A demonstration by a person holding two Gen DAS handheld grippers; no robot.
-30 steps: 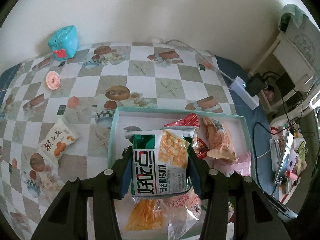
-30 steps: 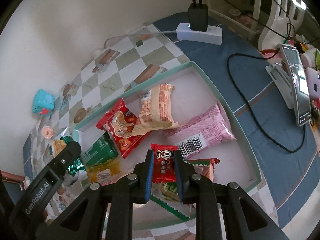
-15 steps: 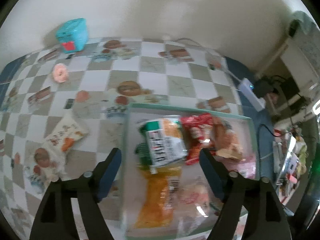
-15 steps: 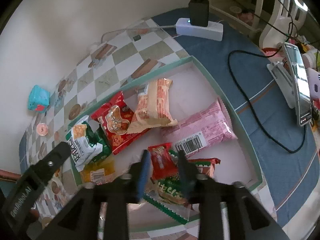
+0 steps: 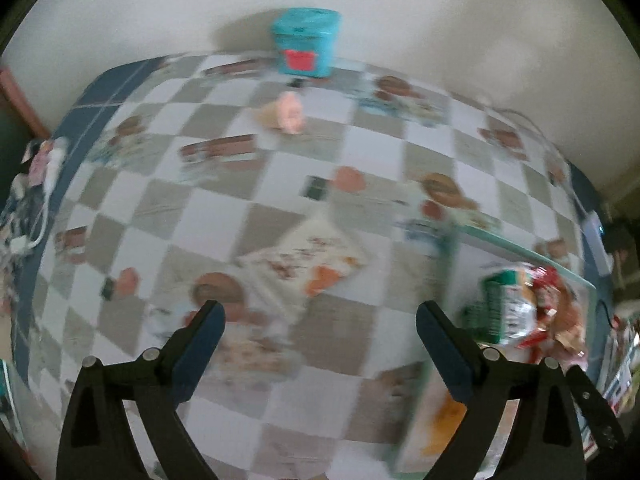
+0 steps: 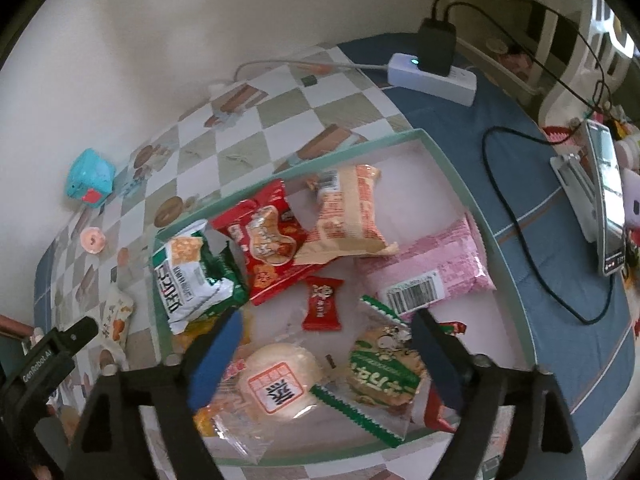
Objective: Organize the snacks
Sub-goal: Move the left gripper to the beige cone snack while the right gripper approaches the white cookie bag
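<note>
A teal-rimmed tray (image 6: 452, 168) holds several snack packets, among them a green-and-white one (image 6: 188, 276), a red one (image 6: 268, 240), a pink one (image 6: 432, 268) and a round white cake (image 6: 276, 384). My right gripper (image 6: 326, 322) hangs over the tray with its jaws opening. A small red candy packet (image 6: 322, 302) lies loose on the tray floor between them, untouched. My left gripper (image 5: 320, 312) is over the checkered tablecloth left of the tray (image 5: 520, 246), jaws opening with nothing between them. A white packet with orange print (image 5: 308, 264) lies just beyond its fingertips. The left wrist view is blurred.
A teal box (image 5: 306, 42) and a pink round item (image 5: 290, 114) sit near the wall. A white power strip (image 6: 432, 76) with a black plug, trailing cables and a phone on a stand (image 6: 604, 196) lie right of the tray on blue cloth.
Both grippers opened. The left let the green-and-white packet drop into the tray and swung left over the tablecloth. The right released the small red packet, which now lies in the tray.
</note>
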